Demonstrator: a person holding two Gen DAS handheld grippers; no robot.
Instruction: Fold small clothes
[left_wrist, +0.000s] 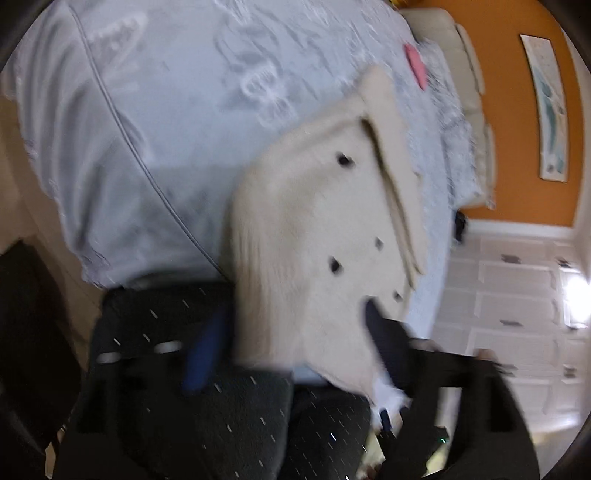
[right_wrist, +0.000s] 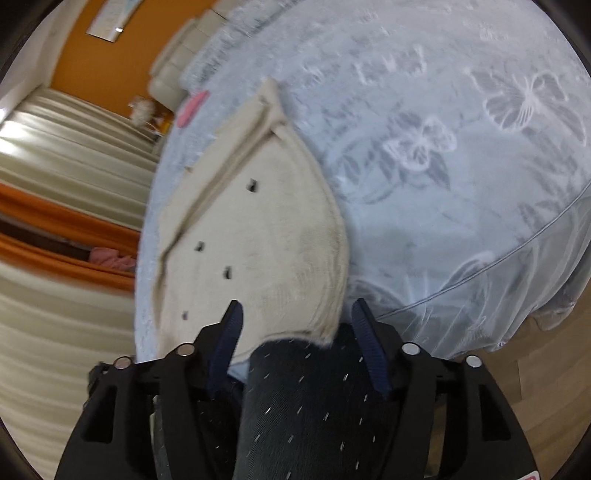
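- The cream garment (right_wrist: 255, 236), small and fuzzy with a few dark spots on it, lies folded flat on the bed (right_wrist: 461, 155), right at the bed's near edge by the person's knees.
- One long strip of it (sleeve or leg, can't tell which) is folded across the top, running toward the bed's far edge.
- The right hand-held gripper (right_wrist: 297, 314) is spread open just above the garment's near corner, with nothing pinched between its blue pads (right_wrist: 231, 328).
- The left hand-held gripper (left_wrist: 291, 321) looks released too. One blue finger (left_wrist: 203, 354) sits just off the garment's side and the other is at its near edge, but that view is pretty blurry.
- The person's dark dotted trousers (right_wrist: 306, 402) fill the bottom of both views.
- A small pink thing (left_wrist: 415, 66) lies near the bed's far edge, well apart from the garment.
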